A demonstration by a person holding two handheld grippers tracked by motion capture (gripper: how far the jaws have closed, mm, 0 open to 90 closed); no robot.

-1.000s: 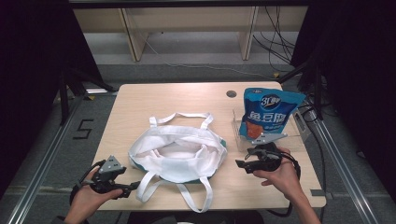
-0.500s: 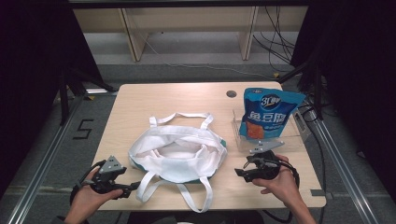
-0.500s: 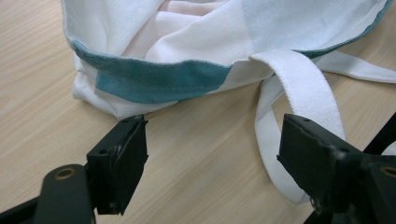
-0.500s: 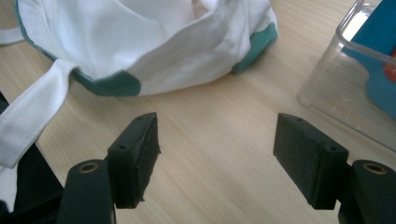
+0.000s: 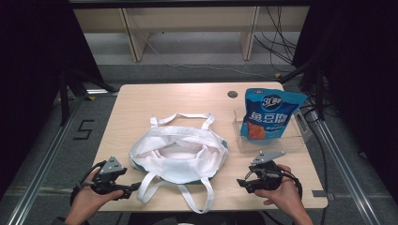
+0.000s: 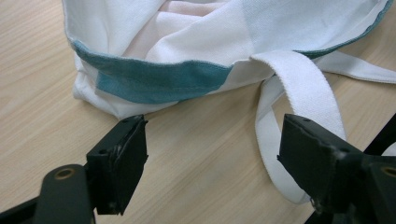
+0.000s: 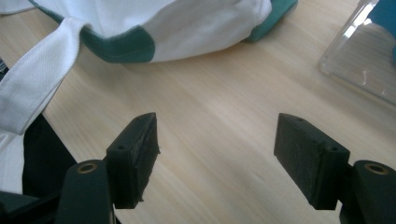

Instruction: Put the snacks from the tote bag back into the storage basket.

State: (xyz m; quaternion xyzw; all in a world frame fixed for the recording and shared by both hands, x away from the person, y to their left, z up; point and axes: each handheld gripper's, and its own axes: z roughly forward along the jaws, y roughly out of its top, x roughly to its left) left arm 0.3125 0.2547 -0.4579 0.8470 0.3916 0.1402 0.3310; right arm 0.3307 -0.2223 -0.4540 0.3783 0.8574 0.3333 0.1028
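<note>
High view first — what sits nearest?
— Left gripper (image 5: 133, 190) and right gripper (image 5: 244, 183), jaws apart, holding nothing, at the table's (image 5: 141, 98) near edge.
— Between them?
— A white tote bag (image 5: 180, 154), lying open; a strap (image 6: 299, 88) lies by the left jaws.
— Farther back?
— A blue snack pouch (image 5: 268, 115) upright in a clear tray (image 5: 244, 143).
</note>
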